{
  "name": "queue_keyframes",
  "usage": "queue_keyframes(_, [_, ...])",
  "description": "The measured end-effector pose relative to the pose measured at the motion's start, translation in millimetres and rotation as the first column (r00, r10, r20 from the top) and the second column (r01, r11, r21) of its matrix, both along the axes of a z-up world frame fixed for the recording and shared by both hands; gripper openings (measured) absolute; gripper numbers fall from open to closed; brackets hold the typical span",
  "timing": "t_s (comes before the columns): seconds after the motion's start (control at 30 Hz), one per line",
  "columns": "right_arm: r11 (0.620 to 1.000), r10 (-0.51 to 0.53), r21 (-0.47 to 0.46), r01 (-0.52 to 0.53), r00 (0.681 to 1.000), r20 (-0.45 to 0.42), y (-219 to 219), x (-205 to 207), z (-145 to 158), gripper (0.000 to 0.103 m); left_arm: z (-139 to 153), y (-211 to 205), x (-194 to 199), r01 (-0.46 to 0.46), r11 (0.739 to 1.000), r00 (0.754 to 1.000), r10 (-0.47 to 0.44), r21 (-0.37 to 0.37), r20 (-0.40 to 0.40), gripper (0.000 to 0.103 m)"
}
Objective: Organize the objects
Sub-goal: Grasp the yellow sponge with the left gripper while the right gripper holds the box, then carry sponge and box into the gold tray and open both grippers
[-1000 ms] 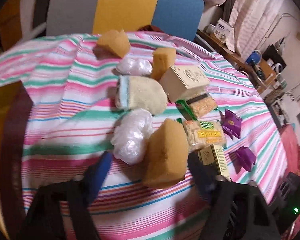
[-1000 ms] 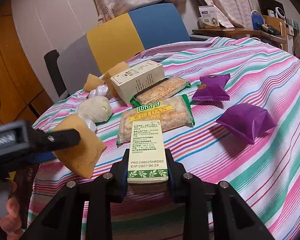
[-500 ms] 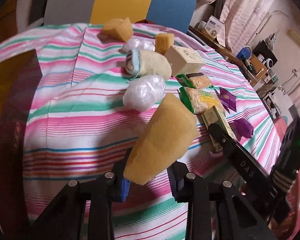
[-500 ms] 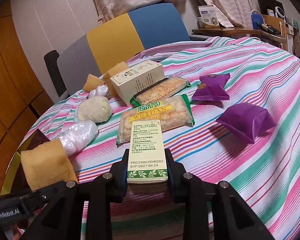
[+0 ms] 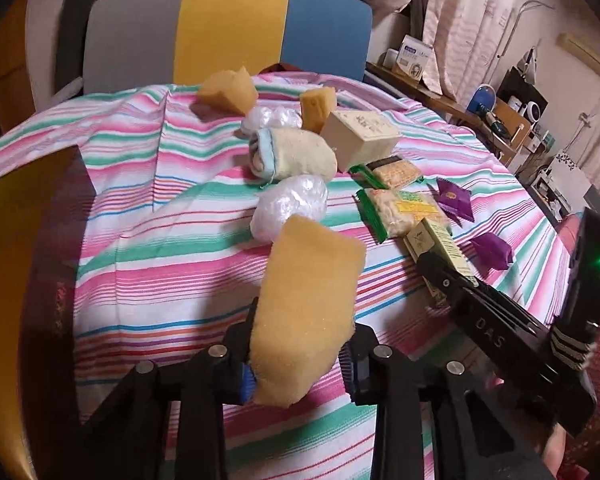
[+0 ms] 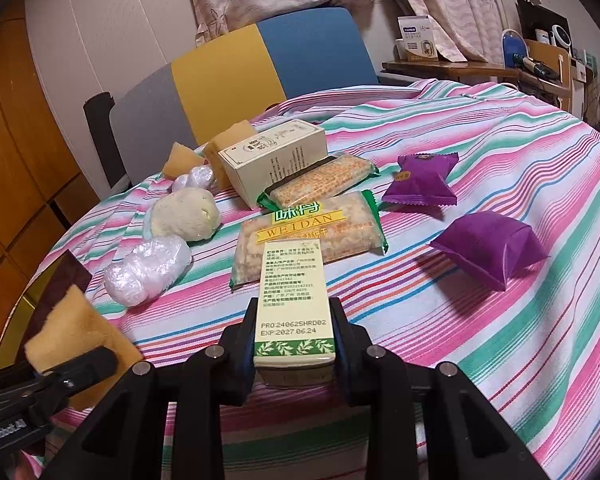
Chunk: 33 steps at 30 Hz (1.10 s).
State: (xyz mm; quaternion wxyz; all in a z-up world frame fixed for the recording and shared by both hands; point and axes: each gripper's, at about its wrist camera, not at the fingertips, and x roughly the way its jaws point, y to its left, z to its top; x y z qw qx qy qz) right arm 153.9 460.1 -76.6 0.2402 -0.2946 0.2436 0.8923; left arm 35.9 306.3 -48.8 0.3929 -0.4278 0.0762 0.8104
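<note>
My left gripper is shut on a large yellow sponge and holds it above the striped tablecloth near the front edge. The sponge also shows at the lower left of the right wrist view. My right gripper is shut on a slim cream and green box that lies on the cloth just in front of the Weidan biscuit pack. The right gripper with the box shows at the right of the left wrist view.
On the cloth lie two smaller sponges, two plastic-wrapped bundles, a rolled towel, a beige carton, a second biscuit pack and two purple packets. A colourful chair stands behind. The table edge is bare at left.
My left gripper closed on the large sponge, lifted it off the cloth and drew it back toward the front edge. The right gripper and its box have not moved.
</note>
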Motion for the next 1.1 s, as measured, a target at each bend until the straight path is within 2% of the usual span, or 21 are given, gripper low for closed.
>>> queue_keyframes(0.23, [1.000, -0.003, 0.028, 0.003, 1.000, 0.023, -4.5, -1.7, 1.2, 0.031, 21.2, -34.5, 10.1, -0.033, 0.994, 0.999, 0.029, 0.107, 0.043, 0.033])
queue_keyframes(0.4, [0.999, -0.008, 0.041, 0.006, 1.000, 0.028, -6.4, -1.1, 2.2, 0.030, 36.3, -63.6, 23.1, -0.035, 0.989, 0.999, 0.034, 0.144, 0.008, 0.033])
queue_keyframes(0.6, [0.997, -0.030, 0.072, 0.031, 1.000, -0.004, -10.0, 6.8, 8.0, 0.030, 43.2, -107.9, 17.1, -0.123, 0.977, 0.992, 0.122, 0.175, 0.017, 0.033])
queue_keyframes(0.73, [0.993, -0.036, 0.110, 0.034, 0.999, 0.014, -19.4, 6.0, 12.8, 0.030, 45.9, -137.6, 6.4, -0.189, 0.964, 0.982, 0.189, 0.185, 0.019, 0.033])
queue_keyframes(0.93, [0.992, 0.071, 0.102, -0.068, 0.997, -0.027, -57.2, -2.6, 27.2, 0.030, 39.7, -183.8, -14.4, -0.309, 0.937, 0.951, 0.308, 0.165, 0.031, 0.033])
queue_keyframes(1.1, [0.976, 0.201, 0.102, -0.191, 0.975, -0.094, -101.3, -15.2, 50.9, 0.030, 30.7, -217.1, -28.2, -0.383, 0.911, 0.923, 0.380, 0.153, 0.053, 0.033])
